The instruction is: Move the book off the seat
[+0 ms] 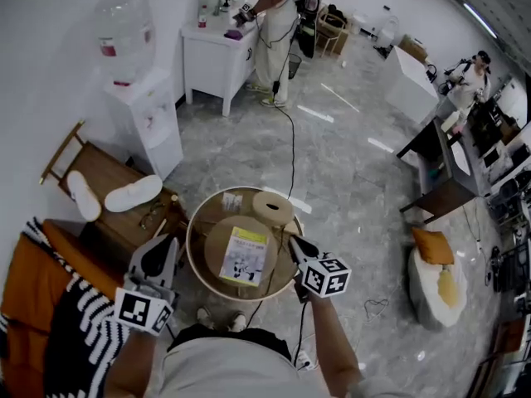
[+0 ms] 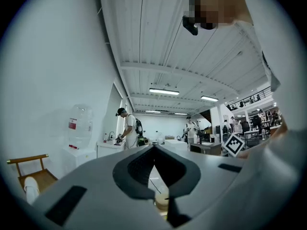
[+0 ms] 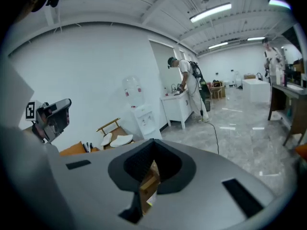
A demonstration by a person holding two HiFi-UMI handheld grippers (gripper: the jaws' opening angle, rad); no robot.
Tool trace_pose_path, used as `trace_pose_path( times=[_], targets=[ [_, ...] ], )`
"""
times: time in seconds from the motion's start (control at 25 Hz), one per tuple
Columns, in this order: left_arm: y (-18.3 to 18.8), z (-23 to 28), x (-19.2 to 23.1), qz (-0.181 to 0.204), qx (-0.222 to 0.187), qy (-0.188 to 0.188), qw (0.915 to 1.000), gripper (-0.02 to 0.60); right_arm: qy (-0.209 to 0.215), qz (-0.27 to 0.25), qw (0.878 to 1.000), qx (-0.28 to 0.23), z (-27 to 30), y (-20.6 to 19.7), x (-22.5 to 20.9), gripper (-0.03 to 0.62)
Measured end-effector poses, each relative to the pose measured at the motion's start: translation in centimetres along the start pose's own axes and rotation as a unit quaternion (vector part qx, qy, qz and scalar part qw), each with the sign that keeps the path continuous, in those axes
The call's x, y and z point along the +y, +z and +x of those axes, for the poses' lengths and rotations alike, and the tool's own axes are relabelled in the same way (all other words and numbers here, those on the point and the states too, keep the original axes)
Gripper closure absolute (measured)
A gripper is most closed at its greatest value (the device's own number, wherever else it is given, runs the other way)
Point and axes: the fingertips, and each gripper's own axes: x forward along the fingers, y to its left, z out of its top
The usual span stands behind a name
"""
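Currently, book position: thin book with a yellow-and-white cover (image 1: 245, 255), lying flat and face up near the middle of the seat.
Seat: round tan wooden disc (image 1: 211, 259), ringed by a darker round wooden rim (image 1: 192, 247).
On the rim: beige tape roll (image 1: 272, 208) lying flat at the far side, clear of the book.
Right gripper (image 1: 293, 241): shows over the seat's right edge, just beside the book. No contact with the book shows.
Right fingers (image 3: 139, 164): tips pressed together, nothing held. Only a brown edge and a strip of pale cover show through the gap behind the tips.
Left gripper (image 1: 168, 243): left of the rim, apart from seat and book.
Left fingers (image 2: 139, 169): tips meet, nothing gripped. Floor and the tape roll show through the gap below them.
Cross-check: left gripper is visible in the right gripper view (image 3: 53, 116). The right gripper's marker cube is visible in the left gripper view (image 2: 233, 144).
Floor: grey marbled tiles (image 1: 348, 181), with a black cable (image 1: 292, 148) running from the seat toward the far end.
Left of seat: slatted wooden chair (image 1: 99, 177) holding two white slippers (image 1: 133, 193).
By the wall: white water dispenser with a clear bottle (image 1: 145, 114).
Background: person in white (image 1: 278, 31) standing at a white table (image 1: 211, 44).
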Motion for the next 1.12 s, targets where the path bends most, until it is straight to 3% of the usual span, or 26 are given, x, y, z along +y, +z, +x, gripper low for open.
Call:
trace_pose_path(
  times=[0.32, 0.52, 0.72, 0.96, 1.12],
  targets=[
    [3.0, -0.7, 1.9, 0.020, -0.026, 0.025, 0.9992, 0.565, 0.037, -0.014, 0.995, -0.096, -3.7, 9.4, 1.7, 0.572],
    [4.3, -0.6, 2.7, 0.023, -0.039, 0.039, 0.9982, 0.565, 0.026, -0.062, 0.988, -0.140, -7.1, 13.6, 2.3, 0.571],
    [4.7, -0.2, 3.1, 0.015, -0.046, 0.048, 0.9977, 0.565, 0.020, -0.057, 0.977, -0.203, -11.7, 16.5, 2.5, 0.572],
    [5.6, -0.6, 3.5, 0.019, -0.069, 0.071, 0.9949, 0.565, -0.046, -0.076, 0.967, -0.239, -16.9, 17.1, 1.4, 0.571],
    [5.1, -0.8, 3.1, 0.019, -0.057, 0.071, 0.9957, 0.565, -0.090, -0.093, 0.961, -0.244, -19.3, 16.7, 1.2, 0.571]
  ],
)
